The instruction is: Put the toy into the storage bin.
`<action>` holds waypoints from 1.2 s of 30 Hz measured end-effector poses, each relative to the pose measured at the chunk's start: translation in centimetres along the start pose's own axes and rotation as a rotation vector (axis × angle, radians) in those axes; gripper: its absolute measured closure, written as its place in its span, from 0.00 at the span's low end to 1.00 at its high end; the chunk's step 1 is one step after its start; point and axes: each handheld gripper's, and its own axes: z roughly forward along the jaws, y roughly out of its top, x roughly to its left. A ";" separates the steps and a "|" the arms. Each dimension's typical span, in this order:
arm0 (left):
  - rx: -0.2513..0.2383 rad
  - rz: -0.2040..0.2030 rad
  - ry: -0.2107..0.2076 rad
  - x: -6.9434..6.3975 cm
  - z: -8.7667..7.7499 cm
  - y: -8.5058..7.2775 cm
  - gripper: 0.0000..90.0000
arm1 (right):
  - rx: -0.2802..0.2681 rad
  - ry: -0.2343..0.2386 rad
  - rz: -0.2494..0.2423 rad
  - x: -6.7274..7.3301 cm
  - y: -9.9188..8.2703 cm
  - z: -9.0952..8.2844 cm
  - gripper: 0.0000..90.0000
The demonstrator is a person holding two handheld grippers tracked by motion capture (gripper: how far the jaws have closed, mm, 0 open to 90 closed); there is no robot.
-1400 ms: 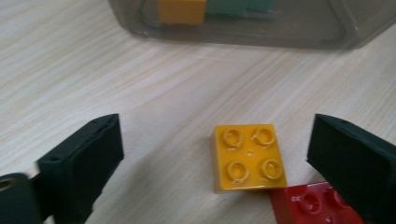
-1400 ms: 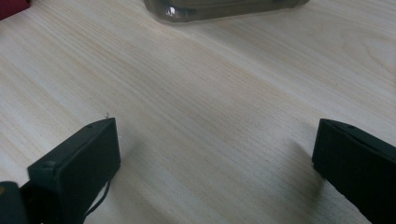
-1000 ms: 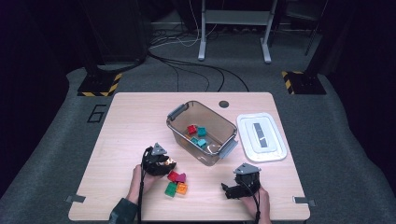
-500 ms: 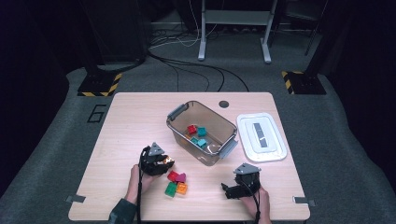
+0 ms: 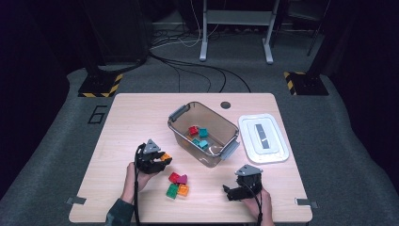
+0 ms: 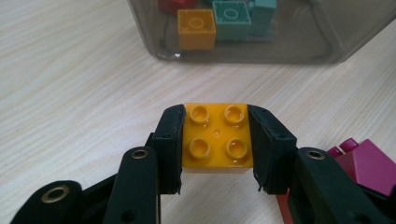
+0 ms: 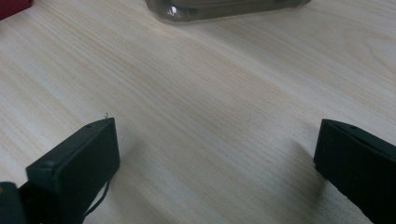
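Room is dark, light falls mostly on a pale wood-grain table (image 5: 131, 117) at center frame. Grey carpet floor (image 5: 357, 136) all round, w/ a "6" marking (image 5: 97, 114) just left of the table's upper-left corner. Two black-yellow hazard-striped bases, one upper left (image 5: 98, 86), one upper right (image 5: 306, 83). Black cables (image 5: 197, 70) loop across the floor top center, near a grey metal stand (image 5: 235, 28) w/ two legs. Dark cabinet (image 5: 113, 28) upper left. Small black round cap (image 5: 225, 105) in the tabletop near its far edge.
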 end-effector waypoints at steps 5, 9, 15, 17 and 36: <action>-0.020 0.012 0.000 -0.1 -0.7 0.7 0.65 | -0.002 -0.003 0.012 0.1 0.0 0.0 0.00; -0.030 0.025 -0.001 -0.2 -1.3 1.4 0.65 | -0.001 -0.002 0.003 0.0 0.0 0.1 0.00; -0.055 0.039 0.000 -0.2 -2.2 2.5 0.65 | 0.000 -0.003 0.006 0.0 0.1 0.1 0.00; -0.061 0.043 -0.003 -0.2 -2.5 2.9 0.65 | 0.000 -0.004 0.005 0.0 0.1 0.1 0.00; -0.107 0.095 0.012 -0.5 -3.8 6.5 0.65 | -0.001 -0.004 0.007 0.0 0.1 0.0 0.00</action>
